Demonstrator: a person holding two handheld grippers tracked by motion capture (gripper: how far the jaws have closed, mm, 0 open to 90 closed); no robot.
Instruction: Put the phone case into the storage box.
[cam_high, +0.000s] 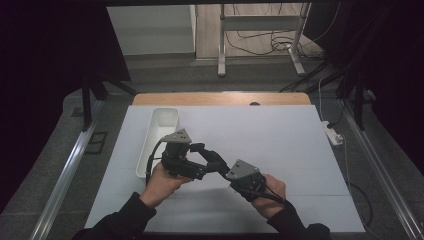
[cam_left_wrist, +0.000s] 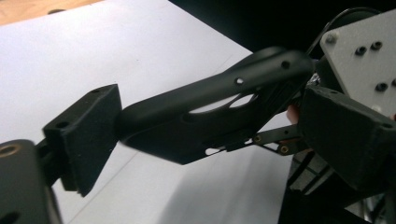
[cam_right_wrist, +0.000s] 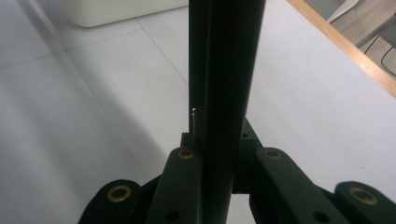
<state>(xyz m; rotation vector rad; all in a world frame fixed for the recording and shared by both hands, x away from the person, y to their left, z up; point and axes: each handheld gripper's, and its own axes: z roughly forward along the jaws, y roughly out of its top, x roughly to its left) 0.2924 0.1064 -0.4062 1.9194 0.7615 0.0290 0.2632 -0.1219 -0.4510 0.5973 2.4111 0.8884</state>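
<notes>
A black moulded plastic part (cam_left_wrist: 196, 116) with holes along it, long and curved, hangs above the white table. My right gripper (cam_high: 220, 165) comes in from the lower right and is shut on one end of it. In the right gripper view the part (cam_right_wrist: 226, 70) rises edge-on between the closed jaws (cam_right_wrist: 217, 140). My left gripper (cam_high: 202, 160) is open, its two foam pads (cam_left_wrist: 84, 135) set wide apart with the part lying across the gap. The part's near end rests against the left pad. Both hands hold the grippers close together just left of the table's middle.
A long white tray (cam_high: 160, 135) stands on the white mat beside the left gripper, and its end shows in the right gripper view (cam_right_wrist: 121, 11). The table's wooden far edge (cam_high: 220, 98) runs along the back. A power strip (cam_high: 334, 134) lies off the right side.
</notes>
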